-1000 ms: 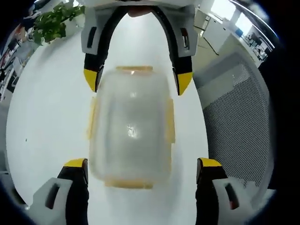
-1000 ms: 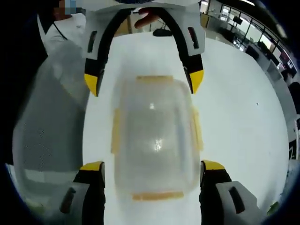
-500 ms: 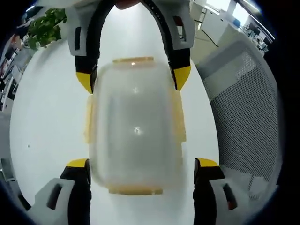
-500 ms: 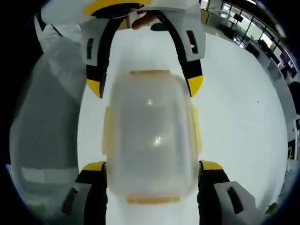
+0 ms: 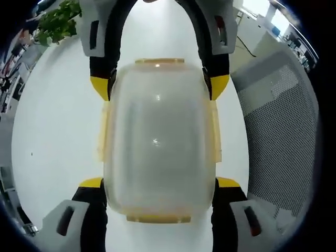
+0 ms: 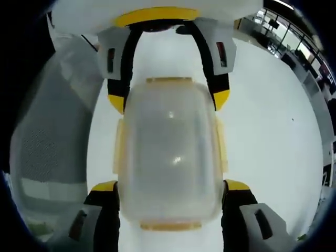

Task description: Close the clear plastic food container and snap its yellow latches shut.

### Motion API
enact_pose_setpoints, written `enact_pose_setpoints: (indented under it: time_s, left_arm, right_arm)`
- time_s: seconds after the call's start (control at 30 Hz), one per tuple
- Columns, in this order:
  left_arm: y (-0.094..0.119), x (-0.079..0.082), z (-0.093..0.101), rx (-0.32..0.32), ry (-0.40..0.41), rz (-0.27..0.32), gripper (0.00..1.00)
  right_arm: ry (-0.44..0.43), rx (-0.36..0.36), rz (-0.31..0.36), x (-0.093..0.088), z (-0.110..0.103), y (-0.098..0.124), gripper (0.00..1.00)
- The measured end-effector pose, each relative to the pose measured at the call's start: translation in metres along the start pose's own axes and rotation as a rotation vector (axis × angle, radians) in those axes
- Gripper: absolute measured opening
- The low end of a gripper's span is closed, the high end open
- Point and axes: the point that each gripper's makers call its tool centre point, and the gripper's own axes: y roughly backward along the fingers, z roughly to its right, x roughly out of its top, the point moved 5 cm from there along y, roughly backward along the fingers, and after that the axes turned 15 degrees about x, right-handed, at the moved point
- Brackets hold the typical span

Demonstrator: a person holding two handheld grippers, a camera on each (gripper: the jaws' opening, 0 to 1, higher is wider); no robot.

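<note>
The clear plastic container (image 5: 157,136) lies on the white table (image 5: 52,121) with its lid on, seen from above. Yellow latches (image 5: 102,131) stick out along both long sides, and one sits at each end. My left gripper (image 5: 160,184) is open, its yellow-tipped jaws straddling the near end. My right gripper (image 5: 160,86) comes in from the opposite side, open, with its jaws flanking the far end. In the right gripper view, the container (image 6: 168,152) lies between my right gripper (image 6: 170,186) and the left gripper (image 6: 169,97). I cannot tell whether the latches (image 6: 118,144) are snapped down.
A grey mesh chair (image 5: 278,121) stands beside the table's edge, and it shows again as the chair (image 6: 47,131) in the right gripper view. A green plant (image 5: 58,18) sits at the far corner. Office desks (image 6: 283,37) lie beyond the table (image 6: 273,136).
Both views have closed in on the container, which looks larger. The jaws of both grippers have come from standing apart from its corners to hugging its two ends.
</note>
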Motion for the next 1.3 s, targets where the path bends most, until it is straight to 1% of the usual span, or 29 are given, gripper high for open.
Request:
enact_pose_setpoints:
  time_s: [0.13, 0.3, 0.47, 0.7, 0.9, 1.03, 1.13, 1.17, 1.3]
  left_arm:
    - [0.0, 0.001, 0.0, 0.004, -0.003, -0.017, 0.82]
    - [0.0, 0.0, 0.001, 0.005, -0.001, -0.009, 0.82]
    - [0.0, 0.0, 0.0, 0.007, 0.004, 0.002, 0.82]
    - [0.0, 0.0, 0.0, 0.011, 0.003, -0.004, 0.82]
    - [0.0, -0.001, 0.0, 0.011, 0.004, 0.0, 0.82]
    - [0.0, -0.001, 0.0, 0.011, 0.006, 0.005, 0.82]
    - [0.001, -0.001, 0.0, 0.013, 0.007, 0.007, 0.82]
    - [0.001, -0.003, 0.0, 0.011, 0.005, -0.005, 0.82]
    - [0.003, -0.009, 0.0, 0.01, -0.004, -0.015, 0.82]
  right_arm:
    - [0.005, 0.003, 0.022, -0.001, 0.0, 0.0, 0.81]
    - [0.011, -0.001, 0.046, -0.001, 0.0, 0.0, 0.81]
    - [0.009, -0.007, 0.043, 0.0, 0.0, -0.001, 0.81]
    - [0.013, -0.011, 0.056, 0.001, -0.001, -0.001, 0.81]
    - [0.007, -0.006, 0.025, 0.003, 0.0, -0.003, 0.82]
    - [0.004, -0.012, 0.039, 0.003, 0.0, -0.003, 0.82]
    - [0.001, -0.019, 0.037, 0.002, 0.001, -0.004, 0.82]
    - [0.005, -0.017, 0.047, 0.004, 0.001, -0.004, 0.82]
    - [0.0, -0.019, 0.049, 0.013, 0.0, -0.007, 0.83]
